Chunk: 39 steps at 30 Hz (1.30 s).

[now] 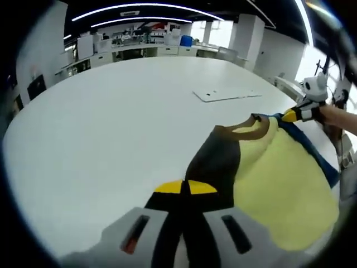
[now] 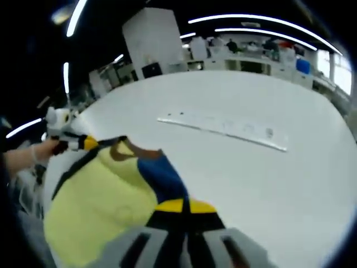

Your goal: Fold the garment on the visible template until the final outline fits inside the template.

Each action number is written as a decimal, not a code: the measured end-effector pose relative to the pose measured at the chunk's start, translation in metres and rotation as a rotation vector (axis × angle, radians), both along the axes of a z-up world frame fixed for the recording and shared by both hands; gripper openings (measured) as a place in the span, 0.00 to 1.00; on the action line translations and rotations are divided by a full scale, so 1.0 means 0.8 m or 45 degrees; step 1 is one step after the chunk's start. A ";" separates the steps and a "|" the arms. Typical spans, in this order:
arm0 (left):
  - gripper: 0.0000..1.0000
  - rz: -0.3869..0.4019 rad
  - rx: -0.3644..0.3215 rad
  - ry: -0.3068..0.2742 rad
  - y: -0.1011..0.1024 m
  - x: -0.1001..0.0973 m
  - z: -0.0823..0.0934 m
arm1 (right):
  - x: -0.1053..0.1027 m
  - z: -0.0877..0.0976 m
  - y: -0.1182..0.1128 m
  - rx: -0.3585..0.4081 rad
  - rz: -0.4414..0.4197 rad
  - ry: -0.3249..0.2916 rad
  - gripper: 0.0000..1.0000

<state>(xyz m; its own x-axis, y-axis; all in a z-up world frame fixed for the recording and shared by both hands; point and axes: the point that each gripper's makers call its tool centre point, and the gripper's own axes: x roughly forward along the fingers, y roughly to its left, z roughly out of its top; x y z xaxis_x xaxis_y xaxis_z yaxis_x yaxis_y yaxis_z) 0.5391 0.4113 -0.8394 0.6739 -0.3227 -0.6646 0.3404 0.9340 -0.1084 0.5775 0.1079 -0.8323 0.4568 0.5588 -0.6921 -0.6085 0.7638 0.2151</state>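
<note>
Garment, left gripper view: the garment is yellow with a brown and a blue side; it lies in the lower right of the frame, hanging above the white table.
Template, left gripper view: the flat white template lies on the table in the upper middle of the frame, well apart from the garment.
Progress: I judge the task is at an early stage; the garment is not yet on the template and no fold is visible.
Left gripper: the left gripper at the bottom of the frame has its yellow tips pressed together on the brown edge.
Other hand, left gripper view: the right gripper comes in at the right edge and pinches the blue corner.
Garment, right gripper view: it fills the lower left of the frame.
Right gripper, right gripper view: tips are closed on the blue cloth at bottom centre.
Left gripper, right gripper view: it holds the far corner at the left edge, with a gloved hand behind it.
Template, right gripper view: a long white sheet in the middle of the frame.
</note>
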 end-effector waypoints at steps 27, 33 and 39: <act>0.88 -0.177 -0.089 -0.265 -0.026 -0.026 0.056 | -0.046 0.033 0.002 0.084 0.115 -0.117 0.72; 0.95 -0.184 -0.136 -0.284 -0.032 -0.057 0.072 | -0.068 0.039 -0.003 0.079 0.108 -0.125 0.87; 0.99 -0.208 -0.158 -0.306 -0.040 -0.088 0.096 | -0.087 0.050 -0.005 0.080 0.114 -0.143 0.95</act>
